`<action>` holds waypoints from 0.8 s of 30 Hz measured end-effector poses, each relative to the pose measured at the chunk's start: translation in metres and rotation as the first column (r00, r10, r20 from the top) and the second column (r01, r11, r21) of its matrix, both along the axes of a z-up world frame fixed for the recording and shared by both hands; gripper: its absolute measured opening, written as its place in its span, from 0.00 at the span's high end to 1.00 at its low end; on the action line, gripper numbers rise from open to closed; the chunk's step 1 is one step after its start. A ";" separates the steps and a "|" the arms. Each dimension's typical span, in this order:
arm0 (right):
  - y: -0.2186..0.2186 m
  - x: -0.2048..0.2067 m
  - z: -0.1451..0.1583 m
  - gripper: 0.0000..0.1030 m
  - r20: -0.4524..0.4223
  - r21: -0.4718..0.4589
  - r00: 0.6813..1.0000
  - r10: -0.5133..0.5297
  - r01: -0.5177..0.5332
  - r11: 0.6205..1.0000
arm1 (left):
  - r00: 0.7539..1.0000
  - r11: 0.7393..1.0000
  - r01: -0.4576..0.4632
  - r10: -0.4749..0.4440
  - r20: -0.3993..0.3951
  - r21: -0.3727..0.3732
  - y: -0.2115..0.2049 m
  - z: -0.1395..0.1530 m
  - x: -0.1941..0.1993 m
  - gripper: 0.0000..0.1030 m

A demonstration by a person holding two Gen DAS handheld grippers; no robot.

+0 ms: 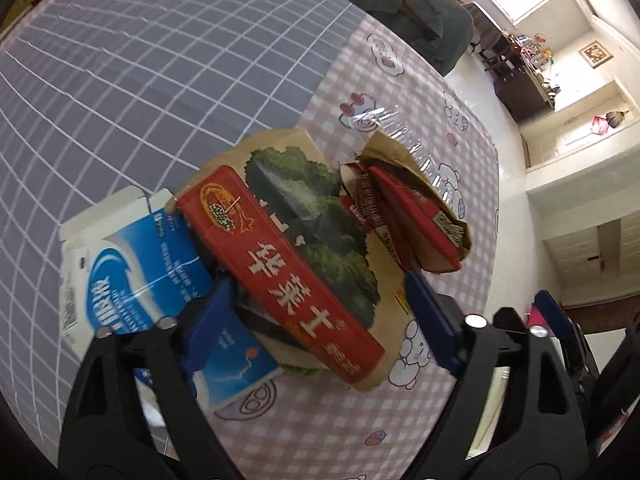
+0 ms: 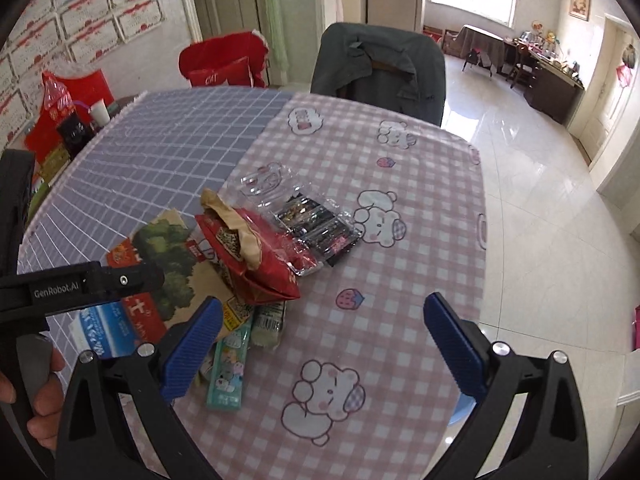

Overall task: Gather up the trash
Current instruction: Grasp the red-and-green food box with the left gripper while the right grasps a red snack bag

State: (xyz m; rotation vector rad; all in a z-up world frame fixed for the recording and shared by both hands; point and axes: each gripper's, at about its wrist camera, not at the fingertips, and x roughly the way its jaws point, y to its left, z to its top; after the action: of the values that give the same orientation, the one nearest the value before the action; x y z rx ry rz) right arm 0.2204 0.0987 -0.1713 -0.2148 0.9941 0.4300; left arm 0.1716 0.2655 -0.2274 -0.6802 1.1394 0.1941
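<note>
A pile of trash lies on the table. In the left wrist view, a brown paper bag [image 1: 312,216] with a red band and a tree picture lies over a blue-and-white carton [image 1: 132,268], next to a torn red wrapper [image 1: 408,216]. My left gripper [image 1: 320,320] is open, its jaws on either side of the paper bag. In the right wrist view, the red wrapper [image 2: 264,260], a clear plastic tray [image 2: 312,220], a teal packet [image 2: 230,364] and the paper bag [image 2: 168,264] lie ahead. My right gripper [image 2: 324,344] is open and empty, above the pink cloth beside the teal packet.
The table carries a grey grid cloth [image 2: 160,140] and a pink checked cloth [image 2: 400,240]. A chair with a grey jacket [image 2: 380,64] stands at the far edge. Red bags and a cup [image 2: 100,112] sit at the far left. Tiled floor lies to the right.
</note>
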 end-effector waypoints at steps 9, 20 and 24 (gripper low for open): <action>0.038 0.017 -0.022 0.18 -0.011 -0.024 0.995 0.101 -0.102 0.995 | 1.000 0.998 0.016 -0.015 0.005 -0.054 0.014 -0.019 0.015 0.53; 0.068 0.027 -0.036 0.43 0.028 -0.062 0.978 0.205 -0.203 0.977 | 0.992 0.999 0.022 -0.017 0.124 -0.037 0.016 0.014 0.004 0.85; 0.071 0.032 -0.040 0.66 -0.015 -0.021 0.971 0.241 -0.241 0.970 | 0.989 1.000 -0.004 0.004 0.147 0.004 0.012 0.031 -0.002 0.88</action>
State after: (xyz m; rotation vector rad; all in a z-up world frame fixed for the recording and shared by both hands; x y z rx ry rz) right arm 0.2521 0.1694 -0.2112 -0.3564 0.9886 0.6421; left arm 0.1694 0.2776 -0.1961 -0.6820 0.9961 0.1472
